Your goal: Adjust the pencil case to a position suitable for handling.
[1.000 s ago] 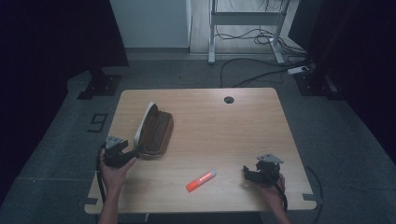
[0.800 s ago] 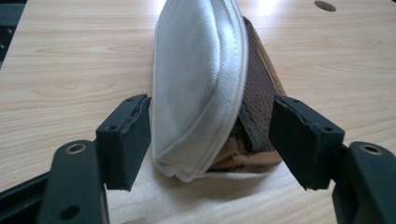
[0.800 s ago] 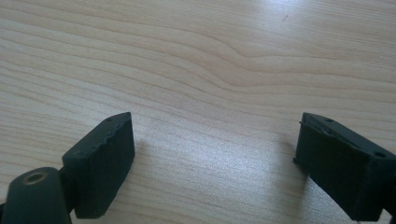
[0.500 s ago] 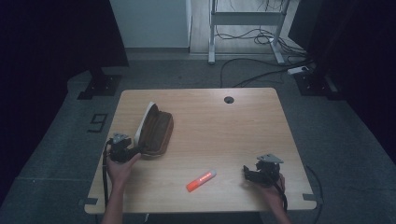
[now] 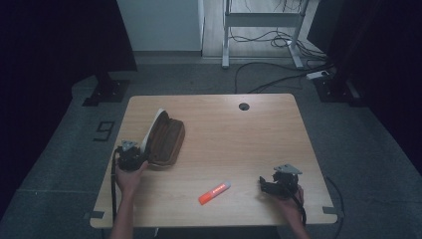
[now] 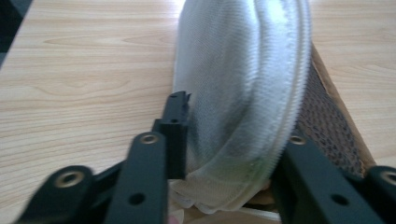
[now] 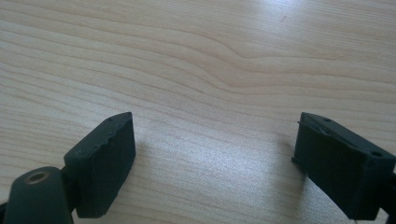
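Since a second ago the left hand-held gripper point(image 5: 137, 155) has slid in toward the near end of the pencil case point(image 5: 163, 138) and its jaws have just been closing, so that they now clench the case's raised white flap point(image 6: 243, 93). That looks like the grip needed to lift or spread the flap, so the opening step seems under way rather than finished. The case itself lies on the left half of the bench point(image 5: 239, 134), its brown shell flat on the wood and the white flap standing up along its left edge.

Over on the right, the right hand-held gripper point(image 5: 271, 185) rests near the front edge, released and holding nothing, well apart from the orange marker point(image 5: 215, 192) that lies between the two hands.

From above, the left jaws are too small to read. The left gripper view settles it: one black jaw presses the woven outer face of the flap, the other sits against its zip edge, with the brown mesh lining point(image 6: 327, 126) showing just behind. The right gripper view shows two jaws standing wide over bare wood grain, with nothing between them.
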